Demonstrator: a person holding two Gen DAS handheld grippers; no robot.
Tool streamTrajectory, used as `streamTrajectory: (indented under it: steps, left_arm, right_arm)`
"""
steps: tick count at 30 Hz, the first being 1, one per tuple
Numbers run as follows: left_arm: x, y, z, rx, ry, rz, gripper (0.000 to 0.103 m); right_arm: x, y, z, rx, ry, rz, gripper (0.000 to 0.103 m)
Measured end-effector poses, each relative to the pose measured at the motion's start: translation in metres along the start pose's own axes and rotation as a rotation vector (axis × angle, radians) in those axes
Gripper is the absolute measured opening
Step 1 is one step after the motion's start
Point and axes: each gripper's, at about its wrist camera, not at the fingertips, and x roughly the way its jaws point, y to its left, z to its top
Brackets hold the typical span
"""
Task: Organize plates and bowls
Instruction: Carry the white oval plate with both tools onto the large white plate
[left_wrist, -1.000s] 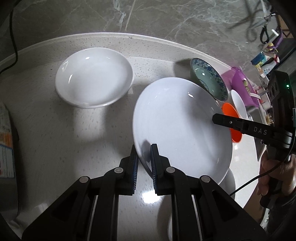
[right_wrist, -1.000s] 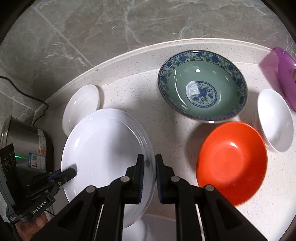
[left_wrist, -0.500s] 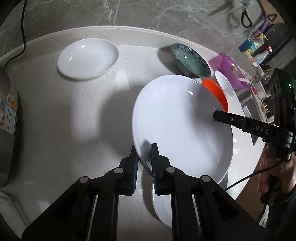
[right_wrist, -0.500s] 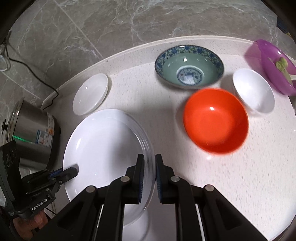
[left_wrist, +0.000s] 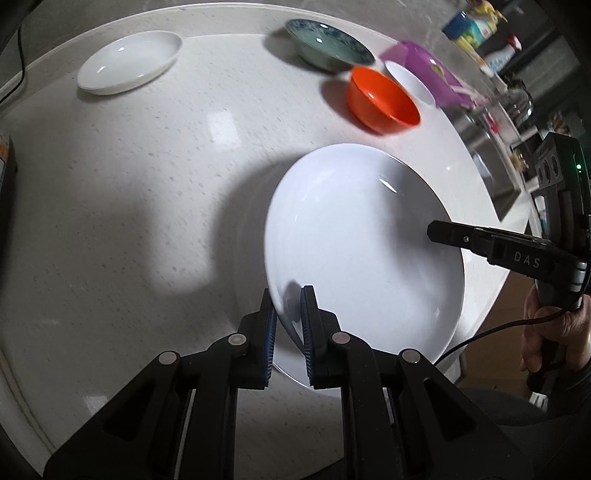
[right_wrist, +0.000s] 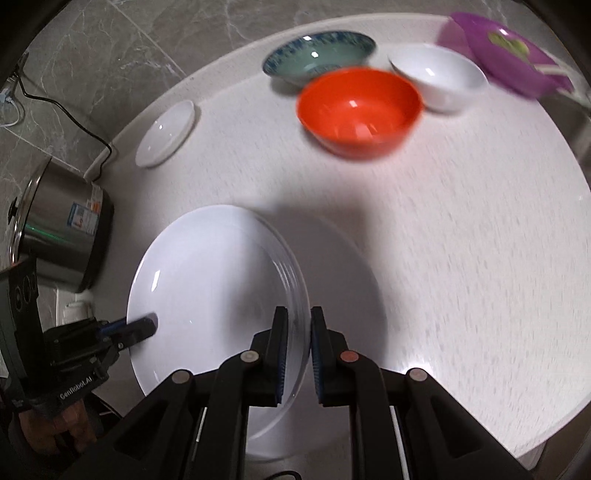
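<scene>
A large white plate (left_wrist: 362, 251) hangs tilted above the round white table (left_wrist: 147, 192), held from two sides. My left gripper (left_wrist: 288, 299) is shut on its near rim in the left wrist view. My right gripper (right_wrist: 297, 317) is shut on the opposite rim of the plate (right_wrist: 207, 295). The other gripper's fingertips show across the plate in each view, the right gripper (left_wrist: 439, 230) and the left gripper (right_wrist: 147, 323). Just below the held plate, the rim of another white plate (left_wrist: 291, 365) peeks out on the table.
At the far side stand a shallow white dish (left_wrist: 129, 62), a blue-green patterned bowl (right_wrist: 317, 55), an orange bowl (right_wrist: 358, 107), a small white bowl (right_wrist: 439, 75) and a purple bowl (right_wrist: 509, 55). A steel cooker (right_wrist: 59, 236) stands left. The table edge (left_wrist: 491, 295) runs close by.
Both grippers have carried the large plate back toward the near edge of the table. The bowls and the small dish now lie farther away. Both grips stay as they were.
</scene>
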Motion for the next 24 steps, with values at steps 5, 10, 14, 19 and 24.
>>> streamTrajectory:
  steps: [5,10,14,19,24]
  left_arm:
    - [0.005,-0.008,-0.011,0.022,0.003,0.004,0.011]
    - [0.018,-0.018,-0.013,0.038,0.006,0.023,0.011]
    - [0.036,-0.016,0.001,0.025,0.005,0.041,0.012]
    - [0.044,-0.01,0.004,0.009,0.0,0.063,0.012]
    - [0.047,-0.011,0.007,0.014,-0.02,0.07,0.012]
  right_arm:
    - [0.002,-0.013,-0.015,0.015,-0.004,0.004,0.014]
    - [0.004,-0.022,-0.021,0.02,-0.025,0.001,0.014]
    - [0.01,-0.024,-0.022,-0.002,-0.042,0.001,0.014]
    - [0.021,-0.019,-0.02,-0.035,-0.045,-0.01,0.014]
    - [0.025,-0.015,-0.018,-0.078,-0.06,-0.036,0.014]
